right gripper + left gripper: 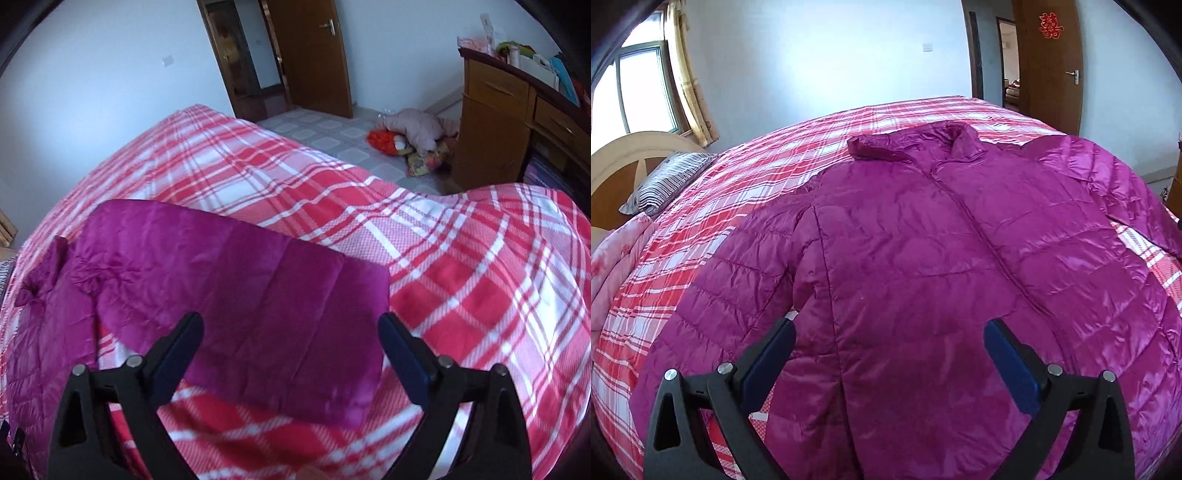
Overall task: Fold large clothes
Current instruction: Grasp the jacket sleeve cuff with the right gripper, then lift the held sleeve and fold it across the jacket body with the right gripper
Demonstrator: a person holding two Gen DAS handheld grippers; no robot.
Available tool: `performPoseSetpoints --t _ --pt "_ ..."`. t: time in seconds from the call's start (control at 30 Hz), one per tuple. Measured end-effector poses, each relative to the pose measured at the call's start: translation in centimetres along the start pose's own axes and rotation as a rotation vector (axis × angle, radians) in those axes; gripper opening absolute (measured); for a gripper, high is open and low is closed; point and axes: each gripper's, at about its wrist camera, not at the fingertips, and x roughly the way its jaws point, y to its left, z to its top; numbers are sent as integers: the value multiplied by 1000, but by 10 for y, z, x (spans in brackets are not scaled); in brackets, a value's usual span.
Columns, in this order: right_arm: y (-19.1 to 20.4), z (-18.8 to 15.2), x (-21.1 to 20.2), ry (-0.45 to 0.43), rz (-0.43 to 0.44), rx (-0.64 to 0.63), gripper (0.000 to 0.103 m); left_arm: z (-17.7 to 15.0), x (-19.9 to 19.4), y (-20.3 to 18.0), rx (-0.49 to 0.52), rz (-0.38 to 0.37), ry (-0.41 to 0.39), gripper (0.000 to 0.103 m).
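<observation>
Left wrist view: a magenta puffer jacket (942,251) is seen spread front-up across the middle of the plaid bed (746,177), collar toward the far edge. The left gripper (888,338) is held wide apart above the hem, gripping nothing. Over the outstretched sleeve (258,295), which is laid toward the bed's foot edge, the right gripper (291,332) is likewise spread and empty. The slick, padded fabric is judged likely to slip from a shallow pinch, and a fold may spring back if only one layer is caught.
</observation>
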Motion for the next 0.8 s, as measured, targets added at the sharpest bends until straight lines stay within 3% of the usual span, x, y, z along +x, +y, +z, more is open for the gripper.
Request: performPoseSetpoints --t 0.1,0.17,0.2,0.23,0.3,0.37,0.47,0.63,0.8 --pt "-5 0 26 59 -66 -1 87 -2 5 4 -17 2 13 102" --pt "-5 -7 25 34 -77 1 82 -3 5 7 -28 -1 15 102" --pt "-5 -12 20 20 -77 2 70 -3 5 7 -31 -2 15 102" --pt "-4 -16 15 11 -71 -15 65 -4 6 8 -33 -3 16 102" --pt "-3 -22 5 -1 -38 -52 35 -4 6 8 -32 -6 18 102" --pt "-2 -27 -5 -5 17 -65 23 -3 4 8 -31 -8 14 102" --pt "0 -29 -24 -46 43 -79 18 -1 -3 10 -39 -13 -2 102" --pt "12 -16 -53 -154 14 -116 17 2 -16 16 -57 -20 -26 102" --pt "51 9 -82 -287 -8 -220 15 3 -23 22 -73 -26 -38 102"
